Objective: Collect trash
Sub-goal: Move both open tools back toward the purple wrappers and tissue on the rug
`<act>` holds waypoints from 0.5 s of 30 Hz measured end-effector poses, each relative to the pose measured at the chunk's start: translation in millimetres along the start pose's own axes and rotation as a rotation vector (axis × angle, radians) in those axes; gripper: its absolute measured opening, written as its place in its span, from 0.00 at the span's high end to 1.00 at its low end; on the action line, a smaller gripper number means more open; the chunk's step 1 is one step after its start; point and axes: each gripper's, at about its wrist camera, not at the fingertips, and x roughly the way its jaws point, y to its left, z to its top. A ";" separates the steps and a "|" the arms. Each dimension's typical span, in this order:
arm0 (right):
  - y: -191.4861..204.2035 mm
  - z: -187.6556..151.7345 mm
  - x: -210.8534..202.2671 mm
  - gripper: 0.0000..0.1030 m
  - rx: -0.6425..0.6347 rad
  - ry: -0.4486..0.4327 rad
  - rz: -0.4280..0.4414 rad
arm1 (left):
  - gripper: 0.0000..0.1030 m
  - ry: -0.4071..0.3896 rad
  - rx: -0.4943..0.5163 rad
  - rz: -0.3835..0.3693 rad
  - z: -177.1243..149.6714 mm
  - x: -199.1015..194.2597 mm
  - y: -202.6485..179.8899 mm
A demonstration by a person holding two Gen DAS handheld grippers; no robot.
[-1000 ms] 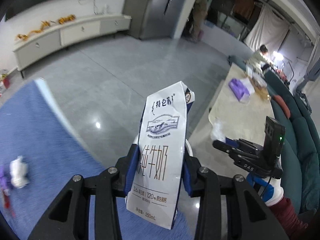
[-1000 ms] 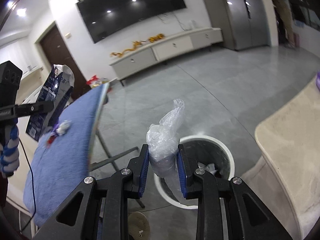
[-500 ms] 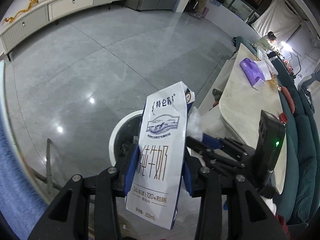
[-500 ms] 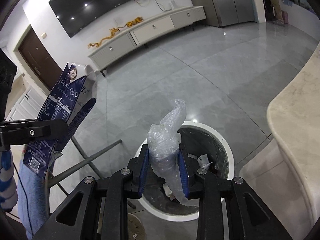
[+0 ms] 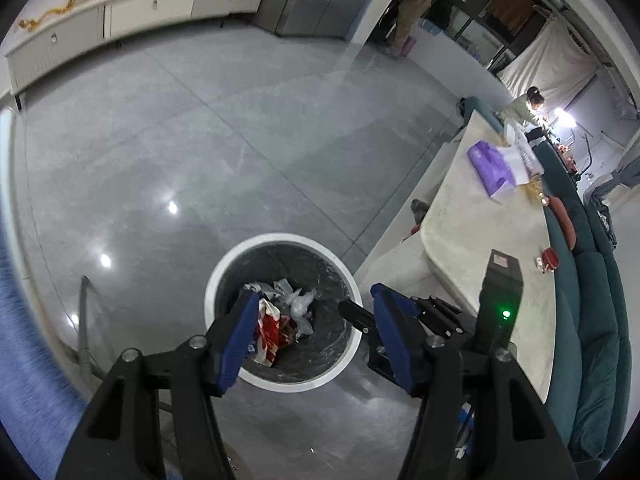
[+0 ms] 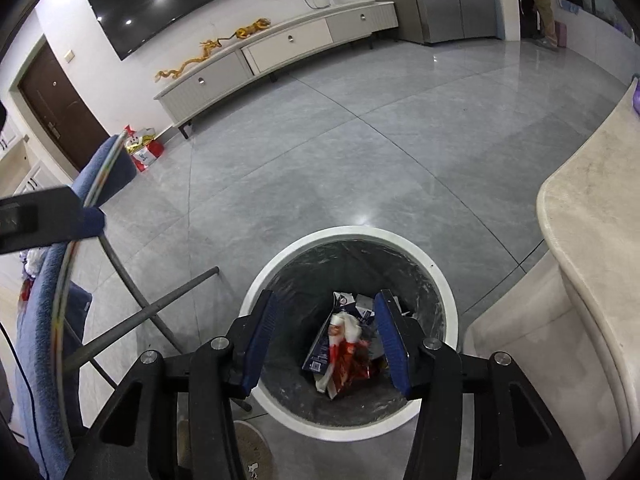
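Note:
A round white-rimmed trash bin (image 5: 224,268) with a dark liner stands on the grey floor; it also shows in the right wrist view (image 6: 448,280). Inside lie a milk carton (image 6: 320,350), red wrappers (image 6: 348,364) and a clear plastic bag (image 5: 300,304). My left gripper (image 5: 314,320) is open and empty above the bin. My right gripper (image 6: 326,322) is open and empty above the bin too; its body shows in the left wrist view (image 5: 440,320) to the right of the left fingers.
A beige marble table (image 5: 472,216) stands right of the bin, with a purple tissue pack (image 5: 490,168) on it and a teal sofa (image 5: 592,320) behind. A blue-covered table (image 6: 44,300) with metal legs (image 6: 152,308) stands left of the bin.
Both grippers have opened. The milk carton left my left gripper and the plastic bag left my right gripper; both now lie in the bin. Both grippers moved over the bin.

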 end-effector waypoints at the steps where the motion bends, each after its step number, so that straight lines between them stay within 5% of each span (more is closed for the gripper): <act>1: 1.9 -0.2 -5.4 0.51 -0.004 -0.006 0.002 | 0.44 -0.015 0.003 0.001 -1.4 -10.6 -0.8; 15: 77.5 8.3 -125.8 0.47 -0.162 -0.175 0.063 | 0.35 -0.327 0.006 0.112 -56.9 -219.8 44.1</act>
